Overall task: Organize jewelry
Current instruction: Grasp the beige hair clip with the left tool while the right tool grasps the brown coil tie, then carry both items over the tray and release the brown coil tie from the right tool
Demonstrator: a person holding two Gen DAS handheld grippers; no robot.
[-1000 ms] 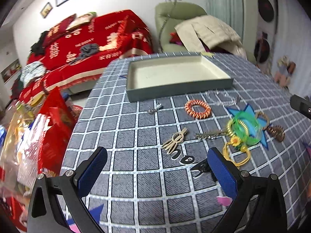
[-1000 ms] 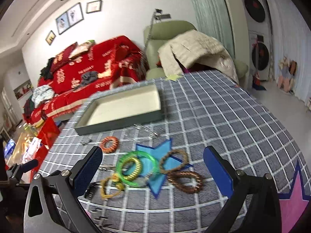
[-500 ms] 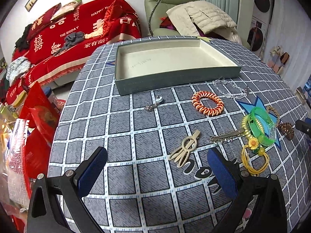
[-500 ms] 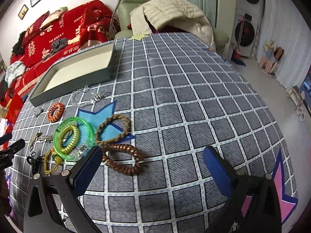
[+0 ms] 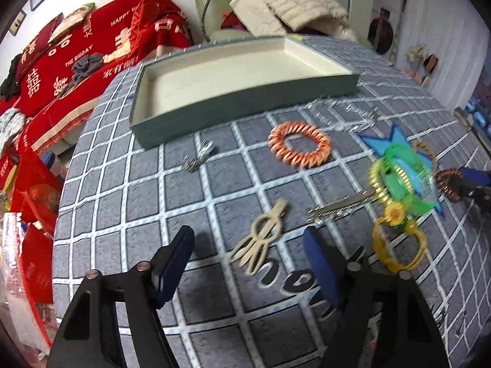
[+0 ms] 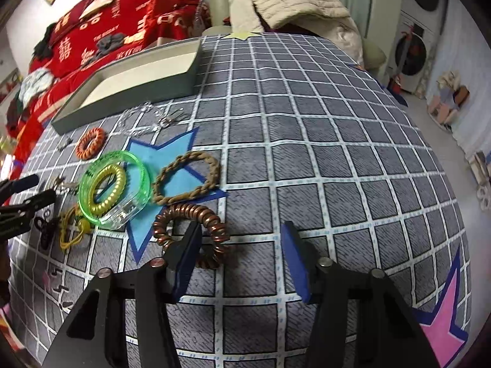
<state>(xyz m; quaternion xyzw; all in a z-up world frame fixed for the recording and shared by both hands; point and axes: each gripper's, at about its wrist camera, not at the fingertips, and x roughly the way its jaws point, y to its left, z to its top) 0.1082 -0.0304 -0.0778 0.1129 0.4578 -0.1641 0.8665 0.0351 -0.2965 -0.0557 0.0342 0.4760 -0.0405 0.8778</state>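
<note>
Nothing sits in the tray yet: every piece still lies on the counter, and both our left gripper and right gripper hover with fingers open, holding nothing.

Empty tray, jewelry scattered beside it

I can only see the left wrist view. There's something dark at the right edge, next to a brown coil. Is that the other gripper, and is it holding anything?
Observer: Yes. The right gripper is open and holds nothing. One finger overlaps the coil.
Operator: Is anything hidden behind the green bangle?
Observer: A braided bracelet. It is a full loop, lying on the blue star beside the bangle.
</note>
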